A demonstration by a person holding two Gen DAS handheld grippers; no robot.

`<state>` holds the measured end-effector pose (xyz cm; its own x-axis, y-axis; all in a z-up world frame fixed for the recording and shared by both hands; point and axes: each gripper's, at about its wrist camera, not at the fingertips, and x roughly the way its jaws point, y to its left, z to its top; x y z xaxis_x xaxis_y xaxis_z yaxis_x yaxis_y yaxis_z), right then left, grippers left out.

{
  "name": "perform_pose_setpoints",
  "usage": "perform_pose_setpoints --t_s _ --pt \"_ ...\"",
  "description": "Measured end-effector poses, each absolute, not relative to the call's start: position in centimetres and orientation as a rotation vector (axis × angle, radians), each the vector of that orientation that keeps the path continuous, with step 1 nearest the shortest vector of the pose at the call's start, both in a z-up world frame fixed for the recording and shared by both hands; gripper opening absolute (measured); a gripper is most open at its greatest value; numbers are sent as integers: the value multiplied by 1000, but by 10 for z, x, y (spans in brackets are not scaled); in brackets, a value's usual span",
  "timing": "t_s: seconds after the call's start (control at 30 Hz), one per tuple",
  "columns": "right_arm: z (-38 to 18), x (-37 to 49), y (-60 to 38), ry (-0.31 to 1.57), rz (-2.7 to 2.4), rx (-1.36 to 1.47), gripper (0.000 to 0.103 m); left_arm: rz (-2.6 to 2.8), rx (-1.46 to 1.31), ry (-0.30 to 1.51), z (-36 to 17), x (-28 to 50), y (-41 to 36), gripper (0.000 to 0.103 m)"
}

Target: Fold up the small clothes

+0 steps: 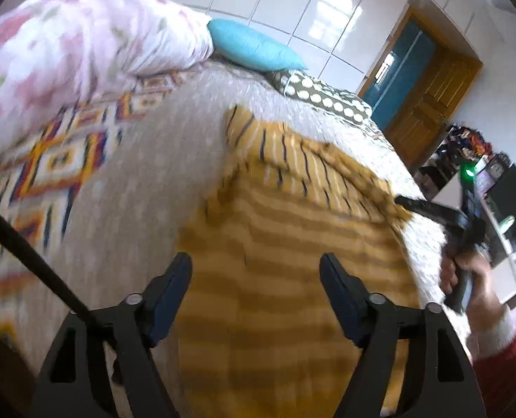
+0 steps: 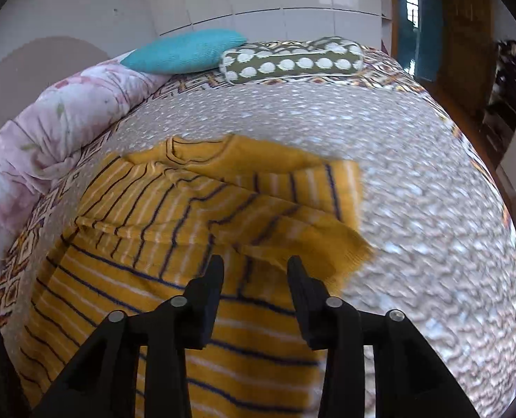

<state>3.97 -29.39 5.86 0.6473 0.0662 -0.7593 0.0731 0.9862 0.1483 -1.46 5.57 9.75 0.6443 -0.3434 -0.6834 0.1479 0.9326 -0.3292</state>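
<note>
Bedroom, patterned bedspread (image 2: 380,160): a small mustard striped sweater (image 2: 174,230) lies partly folded on it.

White glossy wardrobe doors (image 1: 286,10) and a wooden door (image 1: 429,104) close off the far side; a pink floral quilt (image 2: 48,139), a turquoise pillow (image 2: 184,50) and a polka-dot cushion (image 2: 293,61) sit at the head of the bed. In the right wrist view both sleeves appear already laid across the sweater's chest, neckline toward the pillows, so the sideways folds look done. The body still lies at full length toward the camera, so folding hem to collar seems to remain. The left gripper (image 1: 256,266) hangs over the lower body with fingers wide apart, holding nothing. The right gripper (image 2: 255,266) hovers near the folded sleeve's cuff, fingers parted, apparently gripping no cloth.
</note>
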Motion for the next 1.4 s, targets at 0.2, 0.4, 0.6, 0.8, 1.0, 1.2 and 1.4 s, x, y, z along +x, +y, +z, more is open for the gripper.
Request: perform_pose_setpoints --t_s 0.2,0.4,0.6,0.8,1.0,1.2,1.4 --pt "46 44 -289 874 33 232 47 -263 -92 876 81 125 16 77" --pt "41 27 -318 885 18 299 49 -266 -3 1022 39 235 -19 34" --pt "49 20 -339 862 10 317 49 -260 -116 1021 50 249 16 6" --pt "61 37 -321 813 59 219 54 -207 -213 1074 36 253 66 7" --pt "55 54 -267 822 171 54 54 -190 -184 1031 28 237 62 21" --pt "21 60 -236 830 38 -354 51 -192 -149 997 16 227 59 24" --pt "51 70 -277 889 113 -88 5 -199 -168 996 15 227 61 27"
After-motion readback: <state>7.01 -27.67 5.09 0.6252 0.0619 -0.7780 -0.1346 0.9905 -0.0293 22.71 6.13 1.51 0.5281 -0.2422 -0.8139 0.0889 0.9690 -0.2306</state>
